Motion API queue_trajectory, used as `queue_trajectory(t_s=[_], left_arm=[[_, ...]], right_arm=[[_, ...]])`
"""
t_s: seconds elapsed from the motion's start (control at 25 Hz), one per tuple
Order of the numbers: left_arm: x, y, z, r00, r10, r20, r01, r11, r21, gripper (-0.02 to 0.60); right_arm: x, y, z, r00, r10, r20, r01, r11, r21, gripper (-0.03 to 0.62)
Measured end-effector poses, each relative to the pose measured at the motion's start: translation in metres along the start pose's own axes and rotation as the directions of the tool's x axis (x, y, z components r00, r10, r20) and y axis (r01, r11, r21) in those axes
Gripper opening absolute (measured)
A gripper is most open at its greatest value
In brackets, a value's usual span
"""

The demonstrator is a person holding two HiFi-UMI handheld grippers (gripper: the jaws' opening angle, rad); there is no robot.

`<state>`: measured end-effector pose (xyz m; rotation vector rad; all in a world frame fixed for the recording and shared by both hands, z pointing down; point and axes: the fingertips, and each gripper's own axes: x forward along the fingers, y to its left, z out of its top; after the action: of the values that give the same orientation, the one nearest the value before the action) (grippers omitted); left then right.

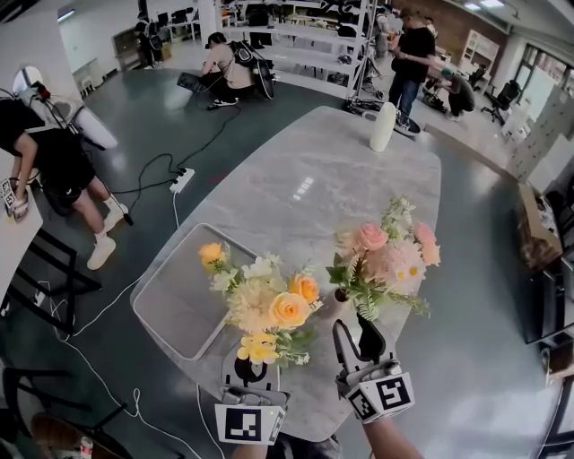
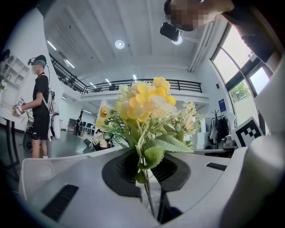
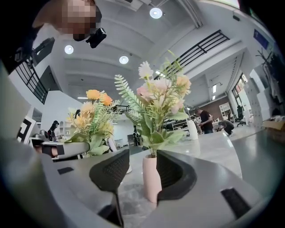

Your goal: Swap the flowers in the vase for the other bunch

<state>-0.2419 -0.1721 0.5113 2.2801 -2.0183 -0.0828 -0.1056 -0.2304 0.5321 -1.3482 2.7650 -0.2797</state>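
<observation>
Counting two: yellow bunch (image 1: 269, 309), pink bunch (image 1: 386, 255)

No readable text, no legible signs

A pale grey marbled worktop (image 1: 296, 170) stands on a dark, glossy floor (image 1: 143, 125), where a white power strip (image 1: 182, 180) lies. White metal shelving (image 1: 296, 40) lines the far end of the hall, with a brick wall (image 1: 453, 20) behind it on the right. Overhead, round lamps (image 2: 119, 44) sit in a white ceiling (image 2: 111, 22), a railed balcony (image 2: 191, 84) crosses the back wall, and tall windows (image 2: 240, 89) let in daylight.
</observation>
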Motion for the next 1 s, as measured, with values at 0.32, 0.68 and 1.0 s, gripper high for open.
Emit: queue_trajectory(t_s=[0.32, 0.68, 1.0], left_arm=[[-0.006, -0.005, 0.002, 1.0, -0.03, -0.003, 0.03, 0.999, 0.014, 0.06], [-0.017, -0.019, 0.014, 0.997, -0.078, -0.007, 0.078, 0.997, 0.019, 0.06], [-0.044, -0.038, 0.014, 0.988, -0.145, -0.045, 0.145, 0.989, 0.0, 0.06]], right_arm=[[-0.012, 0.011, 0.0, 1.0, 0.004, -0.012, -0.004, 1.0, -0.003, 0.179], [-0.033, 0.031, 0.015, 1.0, 0.023, -0.013, -0.023, 0.999, -0.034, 0.112], [-0.062, 0.055, 0.031, 0.999, 0.016, -0.04, -0.019, 0.998, -0.057, 0.034]])
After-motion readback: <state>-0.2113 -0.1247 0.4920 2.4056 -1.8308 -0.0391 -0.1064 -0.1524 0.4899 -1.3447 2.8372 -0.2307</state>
